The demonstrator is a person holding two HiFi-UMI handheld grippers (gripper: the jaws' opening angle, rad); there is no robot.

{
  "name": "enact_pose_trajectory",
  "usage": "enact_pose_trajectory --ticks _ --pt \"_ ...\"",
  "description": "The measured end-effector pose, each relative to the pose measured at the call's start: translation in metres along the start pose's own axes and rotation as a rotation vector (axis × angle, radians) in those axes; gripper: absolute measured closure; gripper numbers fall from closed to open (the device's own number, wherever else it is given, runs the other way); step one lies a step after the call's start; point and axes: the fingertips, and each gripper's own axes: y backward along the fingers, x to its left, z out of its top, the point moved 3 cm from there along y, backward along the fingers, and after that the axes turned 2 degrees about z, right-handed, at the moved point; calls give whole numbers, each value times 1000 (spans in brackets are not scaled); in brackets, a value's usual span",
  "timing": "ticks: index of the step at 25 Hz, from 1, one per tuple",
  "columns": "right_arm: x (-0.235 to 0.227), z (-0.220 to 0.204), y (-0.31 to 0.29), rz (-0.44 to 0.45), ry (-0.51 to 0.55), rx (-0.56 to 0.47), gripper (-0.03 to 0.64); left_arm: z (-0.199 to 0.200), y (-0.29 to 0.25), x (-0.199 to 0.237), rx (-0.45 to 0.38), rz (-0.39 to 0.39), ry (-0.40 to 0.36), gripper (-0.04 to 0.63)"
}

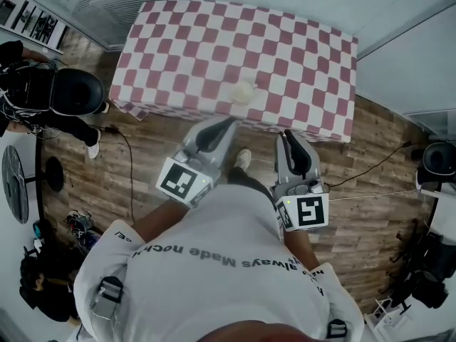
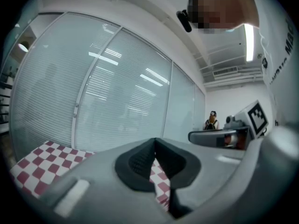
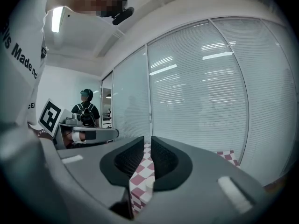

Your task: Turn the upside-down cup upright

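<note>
Near the front edge of the red-and-white checked cloth-covered table (image 1: 178, 41) sits the small cream cup (image 1: 242, 92). It looks rounded, smooth and mouth-down, so I judge the turning not yet begun. My left gripper (image 1: 226, 125) and right gripper (image 1: 288, 137) hang short of the table, both empty, the left's jaws pressed together and the right's a sliver apart. Their black ribbed pads (image 3: 127, 160) look rubbery.
</note>
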Motion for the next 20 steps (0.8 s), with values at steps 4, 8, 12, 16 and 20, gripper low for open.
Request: enact_pose_trajectory --ticks 4,8,12,16,20 --pt "-32 -5 -4 14 -1 17 571 -4 -28 0 0 22 -22 591" --pt "-44 -7 -12 34 -2 28 572 -7 -37 9 5 58 -18 591" --pt "-46 -10 -20 49 -5 33 574 -10 -40 16 23 78 -13 591" --pt "-44 -10 -29 53 -7 33 574 -12 -41 24 28 83 -12 591" --pt "-39 -8 -43 50 -2 36 574 -11 -41 38 33 76 -6 591"
